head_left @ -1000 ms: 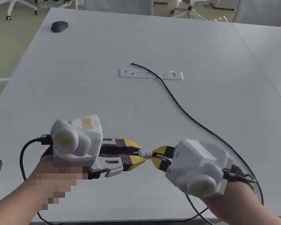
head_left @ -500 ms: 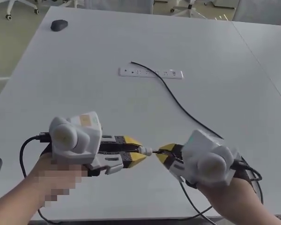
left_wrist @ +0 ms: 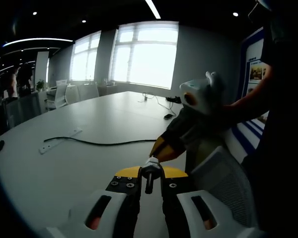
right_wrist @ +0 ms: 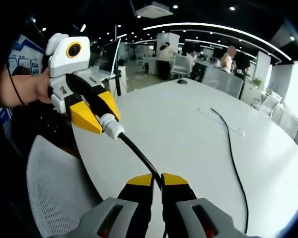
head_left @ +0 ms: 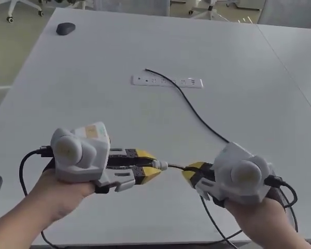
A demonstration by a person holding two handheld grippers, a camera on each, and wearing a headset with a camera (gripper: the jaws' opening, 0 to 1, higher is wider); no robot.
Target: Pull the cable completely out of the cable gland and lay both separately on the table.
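- Parts of the cable (head_left: 196,113) are hidden in the head view. It crosses the table (head_left: 83,98) from the upper middle of the frame and goes behind the body of the right gripper (head_left: 189,173) at lower right, and we cannot trace it past there.
- Dark leads at the bottom edge of the head view are cut off by the frame, and we cannot tell which of them belong to the grippers.
- Most of the cable gland (head_left: 160,166) sits inside the left gripper (head_left: 153,168), with its white tip poking out to the right.
- In the left gripper view we see the gland end-on, so the cable behind it is hard to make out.
- The left jaws are clamped on the gland, low in the head view and held above the table.
- A short black stretch of cable runs from the gland's tip to the right jaws, which are closed tight on it with no gap between the yellow tips.
- The two pairs of jaws point at each other, near but apart, with bare cable between them.
- A white power strip (head_left: 167,81) lies at upper centre, with the cable's far end across it.
- A dark mouse (head_left: 66,29) sits at upper left, well away from the grippers.
- A white mesh chair back (right_wrist: 52,193) fills the lower left of the right gripper view, beside the table edge.
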